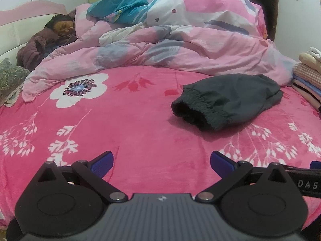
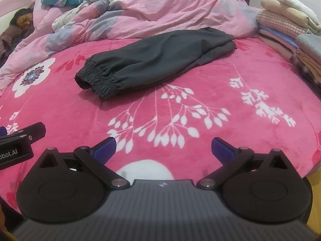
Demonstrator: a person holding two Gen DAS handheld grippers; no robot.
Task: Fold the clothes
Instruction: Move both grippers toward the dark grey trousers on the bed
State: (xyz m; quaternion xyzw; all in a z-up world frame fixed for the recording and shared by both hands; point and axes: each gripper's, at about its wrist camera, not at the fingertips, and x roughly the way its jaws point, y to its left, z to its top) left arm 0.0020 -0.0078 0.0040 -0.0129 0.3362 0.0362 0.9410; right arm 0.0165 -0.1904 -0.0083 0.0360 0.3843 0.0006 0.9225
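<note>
A dark grey garment point(image 1: 228, 100) with an elastic gathered end lies folded on the pink floral blanket point(image 1: 130, 124), to the right of centre. In the right wrist view the same garment point(image 2: 160, 60) stretches across the middle of the blanket point(image 2: 200, 104), elastic end nearest. My left gripper point(image 1: 161, 161) hovers open over bare blanket, well short of the garment, nothing between its blue pads point(image 1: 102, 165). My right gripper point(image 2: 163, 148) is also open and empty, below the garment. Part of the left gripper's body point(image 2: 18, 142) shows at the left edge.
A rumpled pink duvet point(image 1: 180, 46) fills the back of the bed, with a person point(image 1: 50, 38) lying under it at the far left. A stack of folded clothes point(image 2: 289, 26) sits at the right edge of the bed. A green patterned cloth point(image 1: 10, 78) lies at the left.
</note>
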